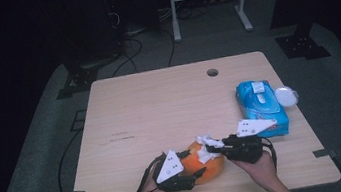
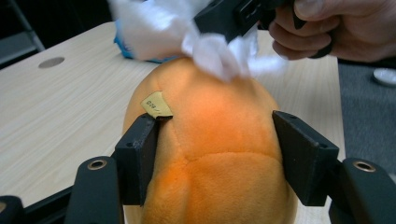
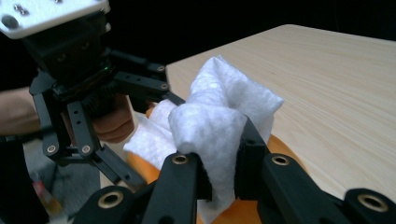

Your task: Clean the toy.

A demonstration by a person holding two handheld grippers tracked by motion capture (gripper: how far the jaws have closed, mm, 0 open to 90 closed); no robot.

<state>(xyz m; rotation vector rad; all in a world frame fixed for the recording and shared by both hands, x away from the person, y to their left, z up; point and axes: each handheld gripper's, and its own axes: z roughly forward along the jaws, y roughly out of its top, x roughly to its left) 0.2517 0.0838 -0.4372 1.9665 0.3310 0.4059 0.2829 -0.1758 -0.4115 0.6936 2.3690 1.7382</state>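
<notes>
Orange plush, a rounded soft toy [image 2: 215, 154], is seen low in the high view's centre, bracketed by the left gripper [image 1: 194, 173], its pads against both sides. A white wipe [image 3: 219, 126] is clamped in the right gripper [image 3: 224, 172] and pressed on the toy's top. Both hands enter from the bottom edge.

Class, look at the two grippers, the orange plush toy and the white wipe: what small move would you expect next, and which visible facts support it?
Probably a short stroke of the white wipe across the orange plush toy. The right gripper is shut on the bunched wipe, which already rests on the toy's top, while the left gripper brackets the toy's sides to steady it on the table.
</notes>
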